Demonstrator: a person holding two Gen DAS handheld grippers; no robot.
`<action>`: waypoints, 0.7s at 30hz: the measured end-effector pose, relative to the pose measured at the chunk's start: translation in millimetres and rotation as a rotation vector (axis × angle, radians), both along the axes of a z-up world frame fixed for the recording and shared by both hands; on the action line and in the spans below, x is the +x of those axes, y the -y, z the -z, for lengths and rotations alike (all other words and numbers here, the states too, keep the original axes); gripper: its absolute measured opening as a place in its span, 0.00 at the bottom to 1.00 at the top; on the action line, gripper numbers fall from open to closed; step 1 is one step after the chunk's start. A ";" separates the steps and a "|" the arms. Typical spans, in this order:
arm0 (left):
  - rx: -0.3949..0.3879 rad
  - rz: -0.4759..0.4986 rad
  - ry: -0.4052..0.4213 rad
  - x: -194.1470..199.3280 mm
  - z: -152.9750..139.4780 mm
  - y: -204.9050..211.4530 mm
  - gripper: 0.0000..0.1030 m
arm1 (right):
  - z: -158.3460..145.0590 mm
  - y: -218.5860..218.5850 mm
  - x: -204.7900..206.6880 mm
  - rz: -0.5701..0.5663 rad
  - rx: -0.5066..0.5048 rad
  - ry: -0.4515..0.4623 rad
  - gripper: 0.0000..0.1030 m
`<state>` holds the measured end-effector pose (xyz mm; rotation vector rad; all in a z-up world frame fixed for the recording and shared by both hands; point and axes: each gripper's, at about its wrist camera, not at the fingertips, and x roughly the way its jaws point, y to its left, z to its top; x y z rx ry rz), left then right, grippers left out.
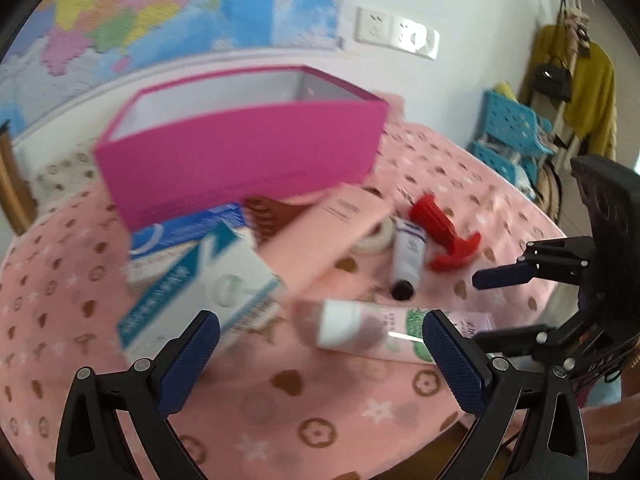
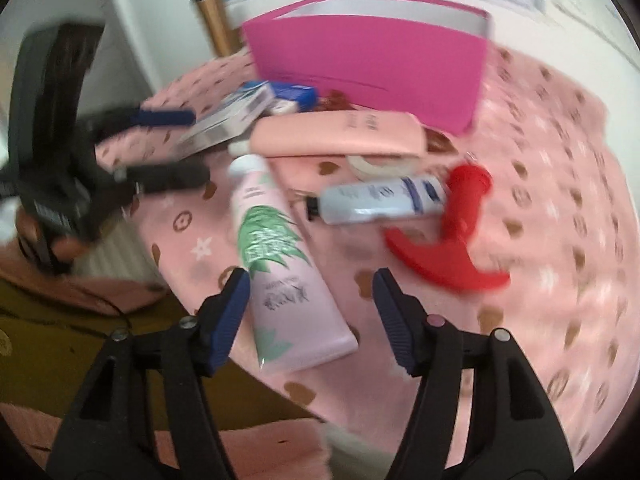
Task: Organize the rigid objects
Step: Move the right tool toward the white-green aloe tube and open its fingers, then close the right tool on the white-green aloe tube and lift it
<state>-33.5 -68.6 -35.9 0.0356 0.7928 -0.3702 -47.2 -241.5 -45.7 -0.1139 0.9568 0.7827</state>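
Note:
An open magenta box stands at the back of the pink-clothed table. In front of it lie a teal-and-white carton, a blue box, a long pink tube, a small white tube with a black cap and a red plastic piece. My left gripper hangs open over the cloth, empty. My right gripper is open around the flat end of a pink leaf-print tube; the right pad stands clear of it.
A tape roll lies half under the long pink tube. The table edge runs close under the right gripper. Off the table stand a black chair, a blue plastic rack and a coat stand with a yellow garment.

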 end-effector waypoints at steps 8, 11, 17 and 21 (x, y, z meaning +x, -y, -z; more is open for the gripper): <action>0.030 0.026 0.010 6.4 2.5 5.9 0.96 | 7.7 25.9 -12.5 0.101 0.099 -0.108 0.63; 0.043 0.035 0.013 8.1 3.5 7.8 0.91 | 12.3 20.8 -14.2 0.097 0.135 -0.134 0.63; 0.000 0.098 -0.004 3.3 4.0 11.7 0.83 | 14.3 14.3 -15.3 0.112 0.166 -0.150 0.57; -0.016 0.102 -0.035 6.4 8.0 8.8 0.83 | 16.7 16.6 -8.4 0.155 0.189 -0.163 0.45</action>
